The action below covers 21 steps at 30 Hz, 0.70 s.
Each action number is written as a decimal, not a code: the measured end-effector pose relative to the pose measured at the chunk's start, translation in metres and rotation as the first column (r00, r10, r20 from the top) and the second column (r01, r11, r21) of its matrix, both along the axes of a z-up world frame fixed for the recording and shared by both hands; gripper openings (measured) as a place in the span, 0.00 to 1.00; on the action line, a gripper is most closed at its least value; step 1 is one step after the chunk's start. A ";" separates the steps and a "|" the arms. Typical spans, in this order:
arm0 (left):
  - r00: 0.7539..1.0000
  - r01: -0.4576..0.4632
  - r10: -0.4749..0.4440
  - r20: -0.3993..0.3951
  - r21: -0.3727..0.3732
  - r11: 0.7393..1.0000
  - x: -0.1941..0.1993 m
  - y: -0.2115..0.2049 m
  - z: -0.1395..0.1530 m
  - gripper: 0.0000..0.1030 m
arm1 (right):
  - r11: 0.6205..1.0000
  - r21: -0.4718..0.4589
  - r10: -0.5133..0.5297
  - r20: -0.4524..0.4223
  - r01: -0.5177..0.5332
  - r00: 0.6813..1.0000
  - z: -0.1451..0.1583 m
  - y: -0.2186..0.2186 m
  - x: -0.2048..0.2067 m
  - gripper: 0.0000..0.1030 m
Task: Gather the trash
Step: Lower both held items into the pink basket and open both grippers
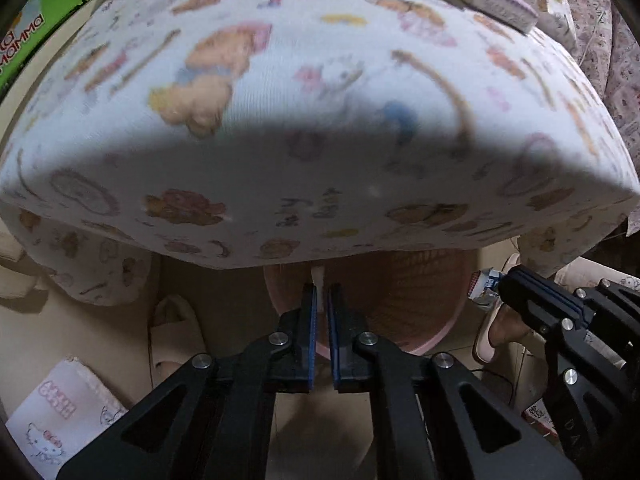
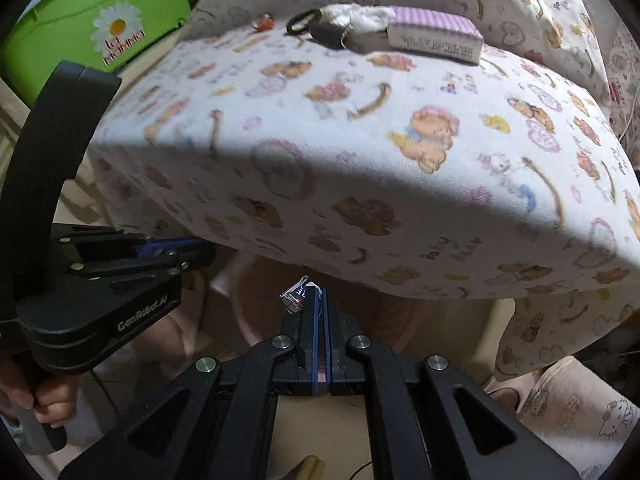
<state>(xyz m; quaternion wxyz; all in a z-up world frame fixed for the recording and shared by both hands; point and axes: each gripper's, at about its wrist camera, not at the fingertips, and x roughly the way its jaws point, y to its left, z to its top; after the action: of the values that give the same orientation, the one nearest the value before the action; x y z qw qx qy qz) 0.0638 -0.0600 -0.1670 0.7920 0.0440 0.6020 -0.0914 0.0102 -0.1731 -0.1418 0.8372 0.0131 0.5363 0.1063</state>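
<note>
A pink wastebasket (image 1: 432, 332) stands on the floor below the cushion's front edge; it also shows in the right wrist view (image 2: 256, 320). My left gripper (image 1: 321, 300) is shut on a small white scrap (image 1: 318, 278) and holds it over the basket. My right gripper (image 2: 321, 300) is shut on a crumpled printed wrapper (image 2: 296, 294), also over the basket; in the left wrist view it (image 1: 506, 280) shows at the right with the wrapper (image 1: 484, 284).
A cushion with a bear print (image 1: 304, 120) fills the upper view. On its far edge lie a purple-striped box (image 2: 432, 34), a black object (image 2: 328, 34) and a white crumpled tissue (image 2: 360, 14). A green box (image 2: 96, 20) stands at the back left. Slippers (image 1: 176, 332) are on the floor.
</note>
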 end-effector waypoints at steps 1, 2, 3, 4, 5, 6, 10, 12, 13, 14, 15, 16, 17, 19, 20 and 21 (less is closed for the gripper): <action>1.000 0.006 -0.006 0.004 0.011 1.000 0.002 0.000 -0.003 0.05 | 1.000 -0.007 0.001 0.001 -0.001 1.000 -0.003 0.000 0.001 0.03; 1.000 0.007 -0.007 0.007 0.021 1.000 0.003 0.000 -0.007 0.05 | 1.000 -0.022 0.003 -0.001 -0.003 1.000 -0.007 0.001 0.002 0.03; 1.000 0.003 -0.003 0.005 0.023 1.000 0.004 0.001 -0.011 0.05 | 0.999 -0.035 0.001 -0.008 -0.001 1.000 -0.012 0.001 0.004 0.03; 1.000 -0.001 0.001 -0.004 0.017 1.000 0.005 0.002 -0.014 0.05 | 0.999 -0.037 -0.002 -0.014 0.001 1.000 -0.014 0.001 0.004 0.03; 1.000 -0.007 0.007 -0.017 0.006 1.000 0.005 0.004 -0.017 0.06 | 0.999 -0.034 -0.006 -0.025 0.005 1.000 -0.017 0.000 0.004 0.03; 1.000 -0.014 0.014 -0.024 0.003 1.000 0.005 0.007 -0.018 0.07 | 1.000 -0.026 -0.013 -0.035 0.012 0.999 -0.019 -0.002 0.005 0.03; 0.999 -0.035 0.035 -0.039 0.003 0.999 0.005 0.013 -0.018 0.28 | 1.000 0.013 -0.021 -0.060 0.022 0.998 -0.020 -0.009 0.010 0.05; 0.998 -0.045 0.045 -0.040 0.014 0.999 0.004 0.014 -0.016 0.45 | 0.999 0.024 -0.038 -0.075 0.040 0.996 -0.022 -0.012 0.011 0.26; 0.998 -0.053 0.054 -0.035 0.017 0.998 0.004 0.016 -0.015 0.48 | 0.999 0.027 -0.043 -0.075 0.045 0.996 -0.022 -0.014 0.011 0.34; 0.998 -0.058 0.058 -0.034 0.019 0.998 0.003 0.016 -0.014 0.48 | 0.998 0.029 -0.050 -0.072 0.052 0.996 -0.022 -0.015 0.011 0.48; 0.997 -0.060 0.061 -0.037 0.023 0.998 0.003 0.017 -0.013 0.48 | 0.998 0.027 -0.054 -0.066 0.056 0.996 -0.021 -0.016 0.011 0.50; 0.997 -0.063 0.064 -0.037 0.027 0.998 0.003 0.017 -0.011 0.49 | 0.998 0.025 -0.054 -0.065 0.056 0.996 -0.021 -0.016 0.009 0.50; 0.997 -0.065 0.066 -0.030 0.035 0.997 0.003 0.018 -0.009 0.50 | 0.998 0.023 -0.053 -0.067 0.055 0.996 -0.020 -0.016 0.010 0.50; 0.998 -0.056 0.057 -0.014 0.049 0.997 0.002 0.018 -0.005 0.52 | 0.998 0.020 -0.061 -0.066 0.062 0.996 -0.018 -0.016 0.009 0.50; 0.999 -0.052 0.053 -0.007 0.055 0.997 0.002 0.018 -0.003 0.52 | 0.998 0.018 -0.066 -0.062 0.067 0.996 -0.017 -0.017 0.010 0.54; 0.999 -0.052 0.052 0.005 0.061 0.997 0.001 0.018 0.001 0.53 | 0.997 0.017 -0.069 -0.058 0.070 0.996 -0.017 -0.018 0.010 0.58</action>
<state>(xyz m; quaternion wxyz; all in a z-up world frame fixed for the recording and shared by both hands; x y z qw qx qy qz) 0.0645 -0.0417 -0.1662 0.7934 0.0526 0.6041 -0.0525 0.0206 -0.1912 -0.1585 0.8245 0.0427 0.5583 0.0817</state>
